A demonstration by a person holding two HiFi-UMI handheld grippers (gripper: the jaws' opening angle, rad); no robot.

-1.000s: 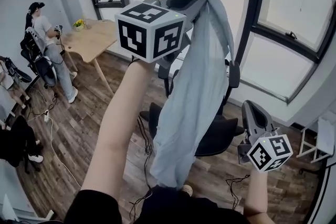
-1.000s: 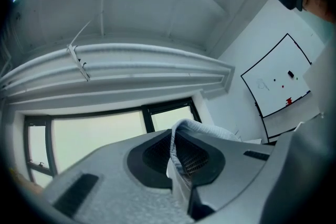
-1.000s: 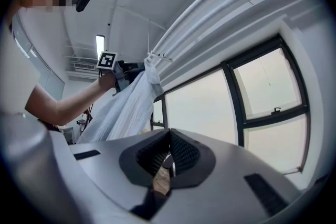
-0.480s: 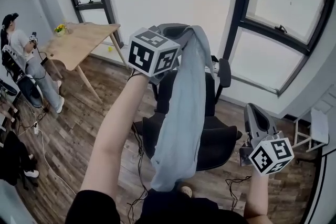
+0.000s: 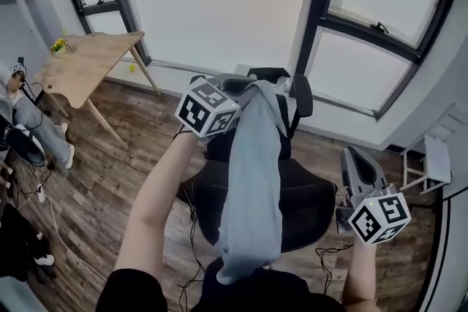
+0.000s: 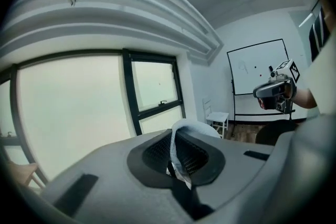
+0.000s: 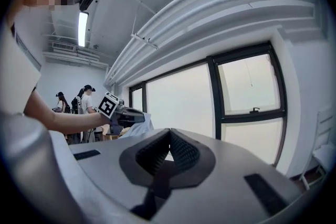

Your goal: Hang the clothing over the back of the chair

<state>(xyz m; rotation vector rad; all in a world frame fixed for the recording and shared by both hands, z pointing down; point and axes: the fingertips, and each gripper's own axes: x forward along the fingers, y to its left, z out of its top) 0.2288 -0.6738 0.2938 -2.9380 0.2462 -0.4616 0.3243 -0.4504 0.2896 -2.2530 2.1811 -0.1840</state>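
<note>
Windows [image 5: 365, 33] behind; the left gripper [image 6: 177, 157] pinches a pale-blue cloth garment [image 5: 252, 179] in its fingers [image 6: 155, 152], dangling lengthwise before the black office chair [image 5: 307, 197]'s back. Right gripper [image 7: 169, 139] sits closed, empty, farther off.

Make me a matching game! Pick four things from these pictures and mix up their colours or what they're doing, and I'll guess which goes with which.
Things:
1. clothing
2. chair
3. table
4. right gripper

Colours and states:
A. black
B. shut, with nothing in it
C. light wood
D. pale blue, pinched in the left gripper

Right pairs: 1-D, 2-A, 3-C, 4-B.
</note>
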